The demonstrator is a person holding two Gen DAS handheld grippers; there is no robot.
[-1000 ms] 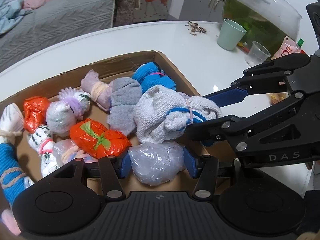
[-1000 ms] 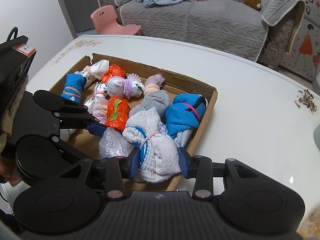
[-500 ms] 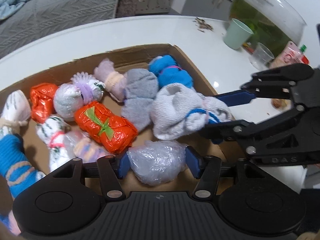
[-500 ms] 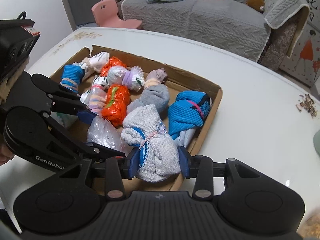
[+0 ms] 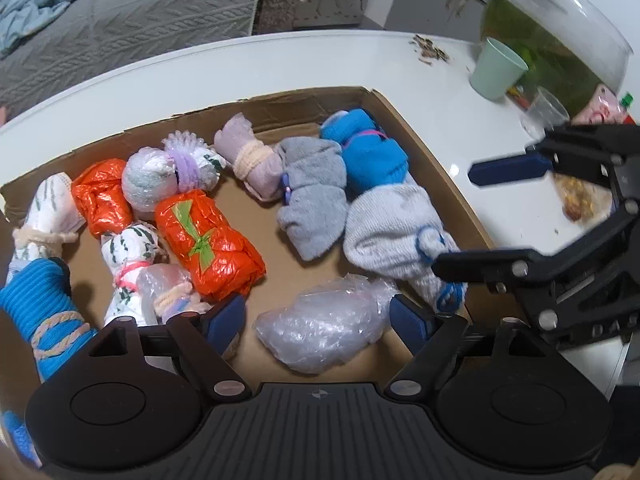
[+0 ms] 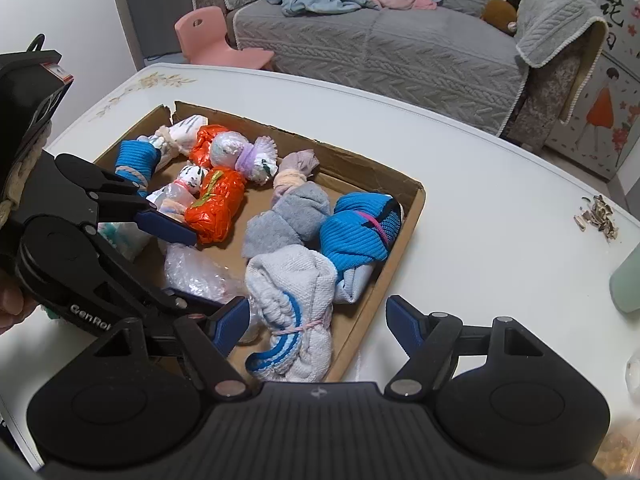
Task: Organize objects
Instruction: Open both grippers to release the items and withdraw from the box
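A shallow cardboard box (image 5: 436, 148) (image 6: 412, 216) on the white table holds several tied bundles. A clear plastic bundle (image 5: 324, 324) (image 6: 196, 268) lies between the open fingers of my left gripper (image 5: 320, 320), which appears in the right wrist view (image 6: 184, 268). A white sock bundle with blue stripes (image 5: 396, 236) (image 6: 296, 304) lies at the box's near right edge. My right gripper (image 6: 316, 320) is open around its end; it shows in the left wrist view (image 5: 456, 220). An orange bundle with a green tie (image 5: 208, 244) (image 6: 216, 204) lies beside them.
Also in the box are a blue sock bundle (image 5: 368, 156) (image 6: 356, 228), a grey one (image 5: 316, 196) and several small ones at the left. A green cup (image 5: 498, 68), a clear cup (image 5: 544, 112), a fish bowl (image 5: 560, 36) and seed husks (image 6: 598, 220) stand on the table.
Both grippers have opened. The left let go of the clear plastic bundle and the right let go of the white sock bundle; both bundles now lie in the box.
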